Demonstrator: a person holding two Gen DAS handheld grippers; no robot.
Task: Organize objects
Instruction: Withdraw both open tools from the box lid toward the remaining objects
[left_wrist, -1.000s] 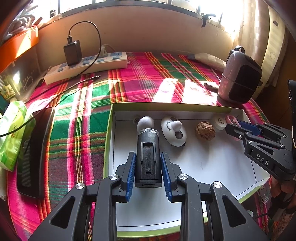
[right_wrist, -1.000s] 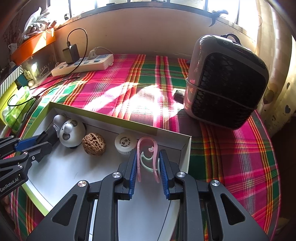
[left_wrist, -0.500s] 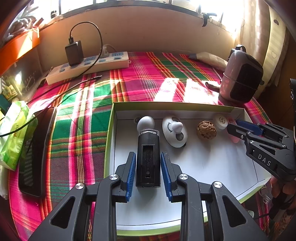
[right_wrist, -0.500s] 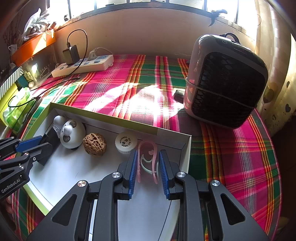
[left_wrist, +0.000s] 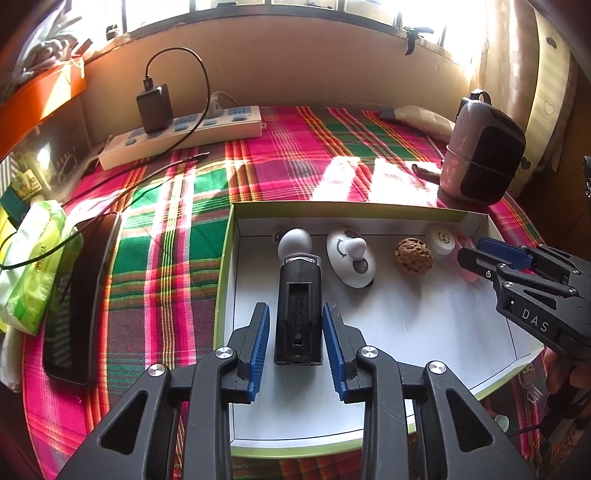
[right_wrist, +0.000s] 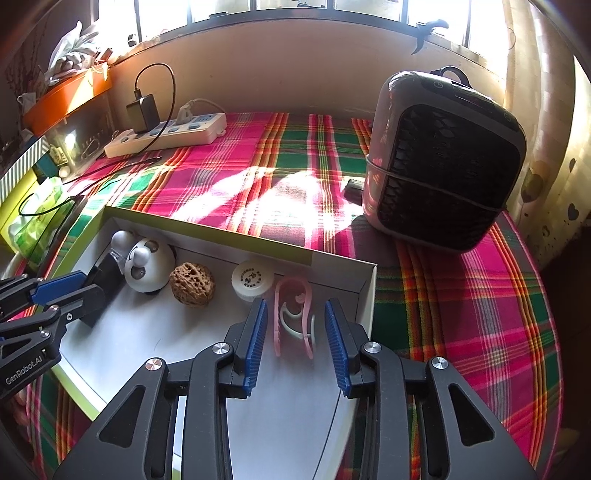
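A shallow white box with a green rim (left_wrist: 225, 266) (right_wrist: 207, 227) lies on the plaid cloth. Along its far wall lie a black device with a grey ball tip (left_wrist: 298, 310) (right_wrist: 107, 273), a white round gadget (left_wrist: 350, 258) (right_wrist: 147, 264), a walnut (left_wrist: 413, 255) (right_wrist: 192, 283), a small white cap (left_wrist: 441, 240) (right_wrist: 253, 280) and a pink clip (right_wrist: 293, 321). My left gripper (left_wrist: 296, 341) straddles the black device; its jaws are opening, with a gap on both sides. My right gripper (right_wrist: 295, 343) straddles the pink clip, jaws opening, pads clear of it.
A pink and black heater (right_wrist: 443, 158) (left_wrist: 480, 151) stands at the right. A power strip with a charger (left_wrist: 181, 133) (right_wrist: 166, 134) lies at the back. A dark phone (left_wrist: 79, 291) and a green pack (left_wrist: 33, 269) lie left of the box.
Both grippers' jaws have spread apart. The black device and the pink clip now lie loose between the pads in the box. Neither hand has shifted.
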